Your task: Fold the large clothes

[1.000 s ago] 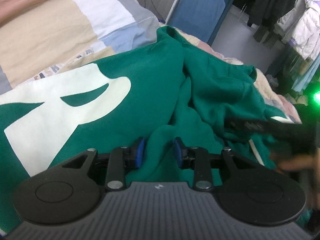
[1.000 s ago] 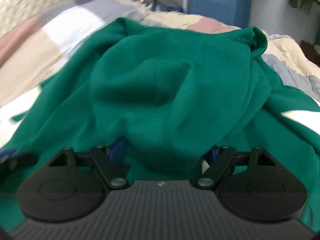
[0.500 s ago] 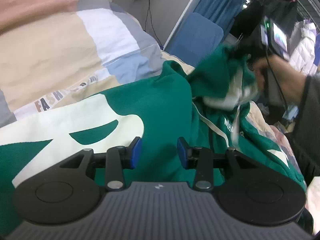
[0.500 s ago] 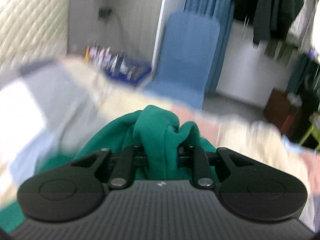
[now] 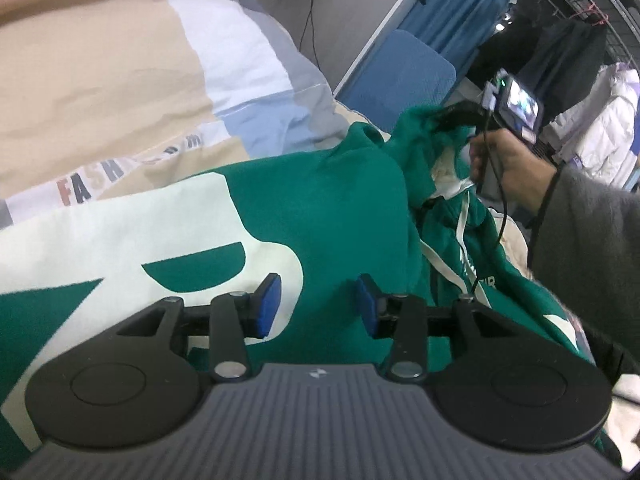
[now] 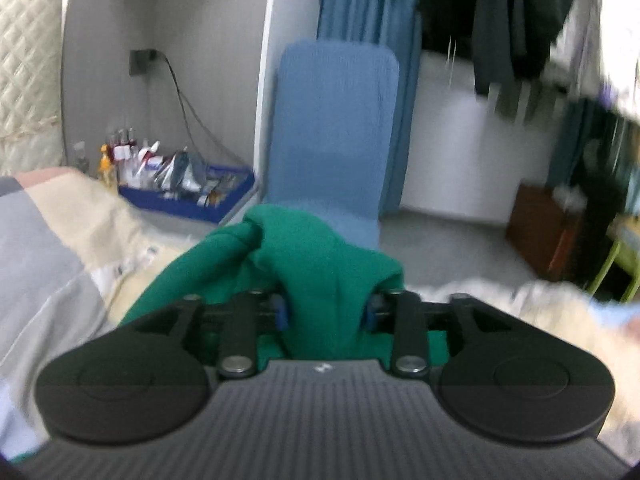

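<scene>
Large green fleece hoodie with cream print [image 5: 328,216] spread on patchwork-quilt bed [image 5: 120,80]. Right gripper [image 6: 325,316] pinches bunched green fabric, lifted at 2 o'clock. Left gripper [image 5: 318,304] spread, empty, over hoodie body. Advice: carry fold low and straight, left pinning body flat.

Bed [image 5: 100,92] w/ patchwork quilt cover; green hoodie [image 5: 340,208] w/ cream print spread directly on it.
</scene>
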The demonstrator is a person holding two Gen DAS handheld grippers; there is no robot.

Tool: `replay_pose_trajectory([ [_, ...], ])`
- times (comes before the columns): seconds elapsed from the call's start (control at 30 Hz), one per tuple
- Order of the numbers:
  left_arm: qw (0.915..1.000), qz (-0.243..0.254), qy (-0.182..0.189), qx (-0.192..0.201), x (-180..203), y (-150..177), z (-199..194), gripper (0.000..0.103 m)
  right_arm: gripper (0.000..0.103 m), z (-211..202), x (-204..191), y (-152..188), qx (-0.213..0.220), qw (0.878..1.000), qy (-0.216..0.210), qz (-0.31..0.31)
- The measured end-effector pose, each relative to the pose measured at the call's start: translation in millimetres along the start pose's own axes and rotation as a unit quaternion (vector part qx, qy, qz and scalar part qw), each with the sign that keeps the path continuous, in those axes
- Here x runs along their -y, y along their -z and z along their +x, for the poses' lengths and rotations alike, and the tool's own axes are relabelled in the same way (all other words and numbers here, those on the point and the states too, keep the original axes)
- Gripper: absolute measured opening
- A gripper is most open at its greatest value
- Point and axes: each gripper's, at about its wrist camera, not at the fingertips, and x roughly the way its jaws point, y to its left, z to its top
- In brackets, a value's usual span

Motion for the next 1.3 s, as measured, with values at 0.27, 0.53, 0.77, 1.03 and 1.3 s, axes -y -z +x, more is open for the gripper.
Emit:
replay_pose_trajectory([
  [0.27, 0.9998, 0.017, -0.01, 0.003, 6.1, 1.9, -8.1, 0.05, 0.082, -84.5, 34.2, 37.7, -0.011, 0.999, -0.052, 0.009],
  [0.53, 0.9987, 0.028, -0.041, -0.007, 17.2, 7.4, -26.2, 0.05, 0.082, -227.2, 106.1, 87.0, -0.047, 0.996, -0.07, -0.022],
  [0.77, 0.9945, 0.049, -0.092, 0.004, 27.2, 12.6, -50.0, 0.056, 0.081, -329.0, 177.6, 148.7, -0.078, 0.996, -0.038, 0.002],
  [1.03, 0.9747, 0.073, -0.205, 0.054, 22.6, 14.3, -90.0, 0.063, 0.081, -379.5, 242.4, 217.7, -0.106, 0.991, -0.022, 0.08],
  [1.3, 0.9375, 0.012, -0.336, 0.089, 2.5, 12.9, -121.0, 0.07, 0.081, -365.7, 278.3, 245.3, -0.143, 0.979, -0.022, 0.146],
])
